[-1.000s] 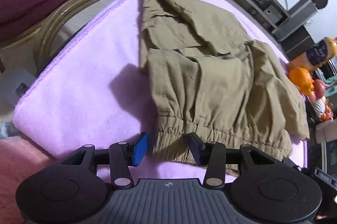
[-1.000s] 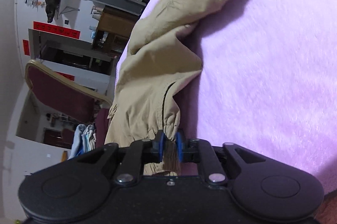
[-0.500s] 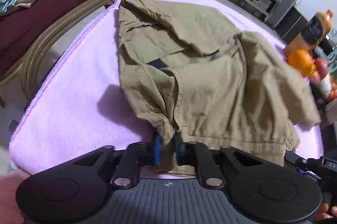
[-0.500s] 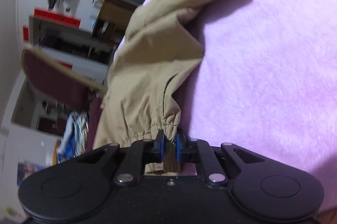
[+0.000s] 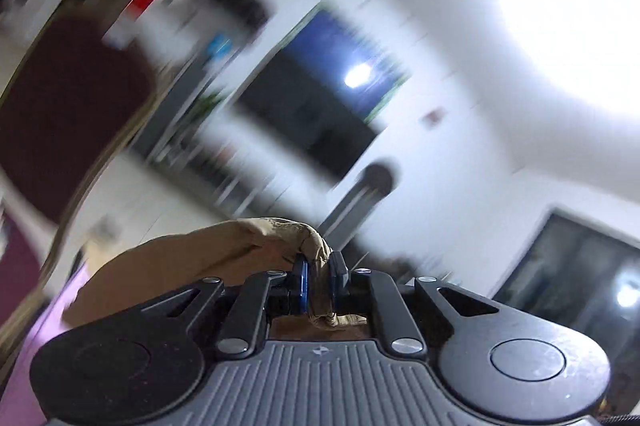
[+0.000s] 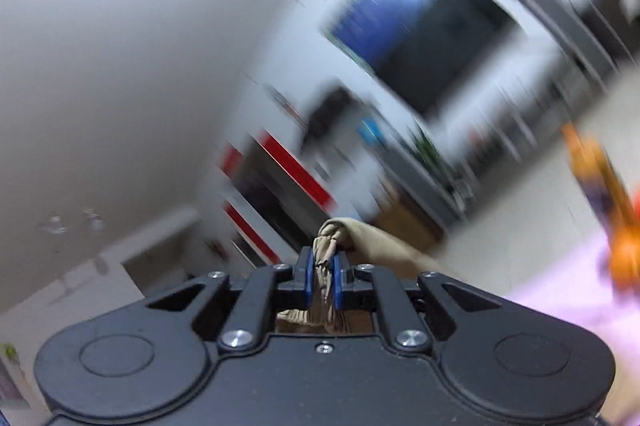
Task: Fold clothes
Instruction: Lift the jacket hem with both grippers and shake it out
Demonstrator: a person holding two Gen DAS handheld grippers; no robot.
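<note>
Both grippers up in the air now, and both cameras are smeared with motion blur, so the room behind is mostly streaks. What stays sharp is the business end. The left gripper (image 5: 319,276) has its blue-padded jaws pressed together on a bunched edge of the khaki garment (image 5: 192,266), and the cloth drapes away to the left of those jaws, down toward a sliver of the pink blanket (image 5: 24,366) at the frame's lower-left edge. Over on the other side, the right gripper (image 6: 323,280) is pinched tight on a gathered knot of the same khaki garment (image 6: 376,240), with the fabric trailing off to the right of its jaws toward more pink blanket (image 6: 560,274).

Two pinches, one at each end of an edge: that reads like a lift to carry it over into a fold, each tool holding a corner so the cloth hangs between them instead of crumpling. Both cameras tilt up at wall and ceiling, a dark television (image 5: 320,106) behind the left gripper's cloth, which fits the garment being raised off the blanket. How much of it remains on the blanket cannot be told; the tools hide that
</note>
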